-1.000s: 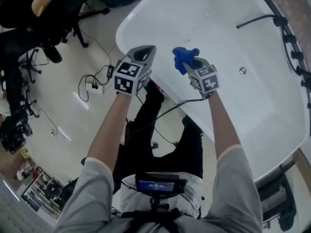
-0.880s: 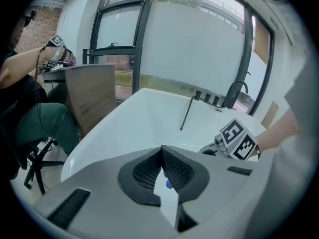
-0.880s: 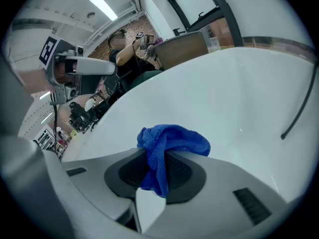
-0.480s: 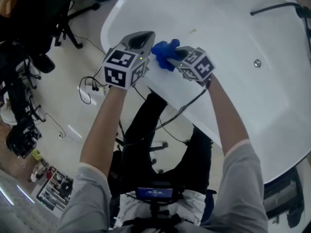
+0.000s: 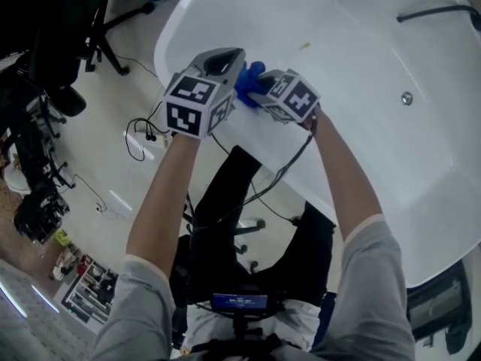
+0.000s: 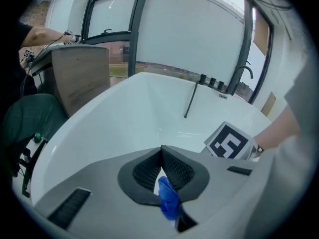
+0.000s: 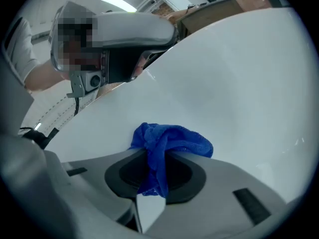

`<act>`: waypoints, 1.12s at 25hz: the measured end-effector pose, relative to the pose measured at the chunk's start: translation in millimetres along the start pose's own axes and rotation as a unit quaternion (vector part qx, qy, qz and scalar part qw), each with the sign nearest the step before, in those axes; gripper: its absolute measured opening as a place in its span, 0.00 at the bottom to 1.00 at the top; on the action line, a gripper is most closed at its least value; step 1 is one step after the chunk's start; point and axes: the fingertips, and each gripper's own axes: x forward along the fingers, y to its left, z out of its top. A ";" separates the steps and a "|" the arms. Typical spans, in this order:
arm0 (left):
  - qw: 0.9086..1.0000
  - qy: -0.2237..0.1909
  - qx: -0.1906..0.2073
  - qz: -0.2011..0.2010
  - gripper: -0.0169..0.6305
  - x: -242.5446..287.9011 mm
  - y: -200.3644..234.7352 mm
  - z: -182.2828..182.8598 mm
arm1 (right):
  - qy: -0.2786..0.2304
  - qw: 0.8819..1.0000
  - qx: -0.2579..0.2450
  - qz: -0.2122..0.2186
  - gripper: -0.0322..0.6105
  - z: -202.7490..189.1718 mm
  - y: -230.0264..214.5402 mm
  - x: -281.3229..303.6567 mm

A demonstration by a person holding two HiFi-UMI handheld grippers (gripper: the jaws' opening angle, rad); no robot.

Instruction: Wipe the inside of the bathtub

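The white bathtub (image 5: 361, 59) fills the upper right of the head view. My right gripper (image 5: 255, 89) is shut on a bunched blue cloth (image 5: 248, 77) and presses it against the tub's near rim. In the right gripper view the cloth (image 7: 172, 138) bulges out past the jaws of the right gripper (image 7: 157, 158) onto the white tub wall. My left gripper (image 5: 225, 60) hovers just left of the cloth, jaws shut and holding nothing. In the left gripper view a bit of the blue cloth (image 6: 168, 200) shows through the gap behind the touching tips of the left gripper (image 6: 162, 151).
A drain (image 5: 406, 98) sits in the tub floor and a black hose (image 5: 428, 10) hangs at the far side. Cables (image 5: 139, 138) lie on the floor to the left, beside an office chair (image 5: 98, 21). A faucet (image 6: 239, 76) and a wooden cabinet (image 6: 79, 78) stand by the tub.
The right gripper has carried the cloth leftward, from over the tub's inside to the near rim, right beside the left gripper. The left gripper stayed shut.
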 end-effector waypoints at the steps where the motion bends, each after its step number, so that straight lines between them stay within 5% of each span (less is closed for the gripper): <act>1: 1.000 0.005 -0.001 -0.002 0.03 2.5 0.9 -2.7 | -0.002 1.000 0.010 0.001 0.18 -2.1 -3.3 1.7; 20: 0.993 0.098 0.033 -0.059 0.03 65.3 -0.5 -22.3 | 0.009 0.995 0.093 -0.024 0.17 -46.5 -53.0 29.1; 28: 0.984 0.139 0.078 -0.086 0.03 100.5 -9.5 -38.6 | 0.000 0.992 0.119 -0.036 0.18 -59.8 -78.3 43.5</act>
